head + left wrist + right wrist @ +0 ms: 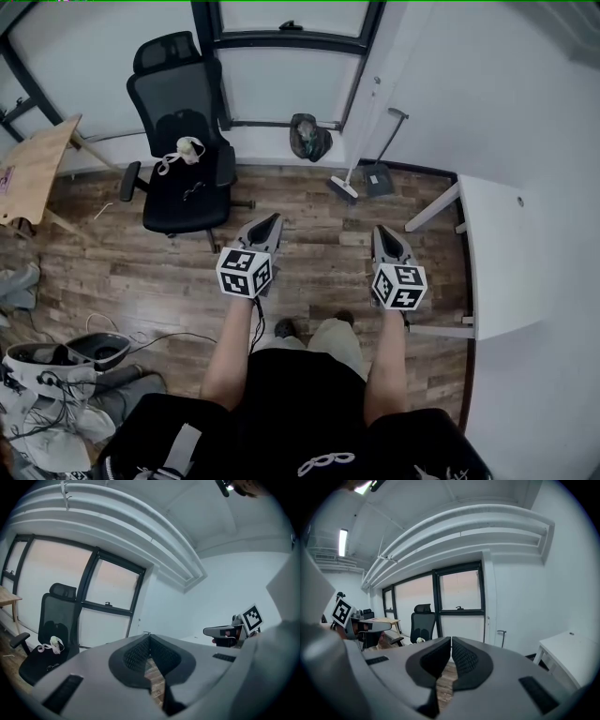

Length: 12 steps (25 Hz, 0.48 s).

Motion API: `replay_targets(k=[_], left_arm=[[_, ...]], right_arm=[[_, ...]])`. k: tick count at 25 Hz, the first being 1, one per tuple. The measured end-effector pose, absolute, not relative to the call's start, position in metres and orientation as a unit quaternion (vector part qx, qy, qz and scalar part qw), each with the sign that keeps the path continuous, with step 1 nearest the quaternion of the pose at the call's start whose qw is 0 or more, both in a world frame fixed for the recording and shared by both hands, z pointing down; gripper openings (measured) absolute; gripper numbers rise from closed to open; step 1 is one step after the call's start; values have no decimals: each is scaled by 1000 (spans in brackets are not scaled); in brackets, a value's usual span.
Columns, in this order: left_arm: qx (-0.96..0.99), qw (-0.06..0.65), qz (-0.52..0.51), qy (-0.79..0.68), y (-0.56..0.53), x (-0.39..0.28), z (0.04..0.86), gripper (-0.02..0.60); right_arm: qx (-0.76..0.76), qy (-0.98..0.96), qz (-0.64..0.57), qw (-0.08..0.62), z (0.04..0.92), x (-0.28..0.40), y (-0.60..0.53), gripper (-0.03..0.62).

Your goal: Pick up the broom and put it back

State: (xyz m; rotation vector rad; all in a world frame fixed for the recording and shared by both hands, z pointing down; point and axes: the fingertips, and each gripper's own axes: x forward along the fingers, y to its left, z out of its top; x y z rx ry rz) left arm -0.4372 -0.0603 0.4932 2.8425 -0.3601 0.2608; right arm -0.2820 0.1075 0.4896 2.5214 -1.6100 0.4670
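The broom (343,189) stands against the white wall in the far corner, its pale flat head resting on the wood-grain plank floor (309,239) and its thin light handle slanting up the wall. Just beside it, to the right, sits a dark grey dustpan (379,178) with a slim upright handle ending in a short crossbar grip. Neither is touched: both tools are well short of them, held out over the floor in front of the person.

The left tool (273,219) has its two grey jaws drawn together to a point, the ribbed black pads meeting at the tips with nothing between them (only floorboards show through the gap lower down). The right tool (382,232) is likewise closed and empty, its pads all but flat against each other. Each carries a white cube printed with black square markers.

Left of the broom a crumpled dark bag (310,138) slumps at the foot of the black-framed window (286,84). A black mesh-backed office chair (178,202) stands further left, with a white bundled thing (186,152) on its seat. A smooth white worktop (502,253) on slim white legs fills the right side, and a pale wooden worktop (33,169) juts in at the left edge
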Motion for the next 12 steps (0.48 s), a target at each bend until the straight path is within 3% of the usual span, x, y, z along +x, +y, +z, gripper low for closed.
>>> replay_targets(k=[12], left_arm=[[979,126,86,-138,-85,-430,487,21]], right_arm=[[824,-546,144,52,480,-267,75,26]])
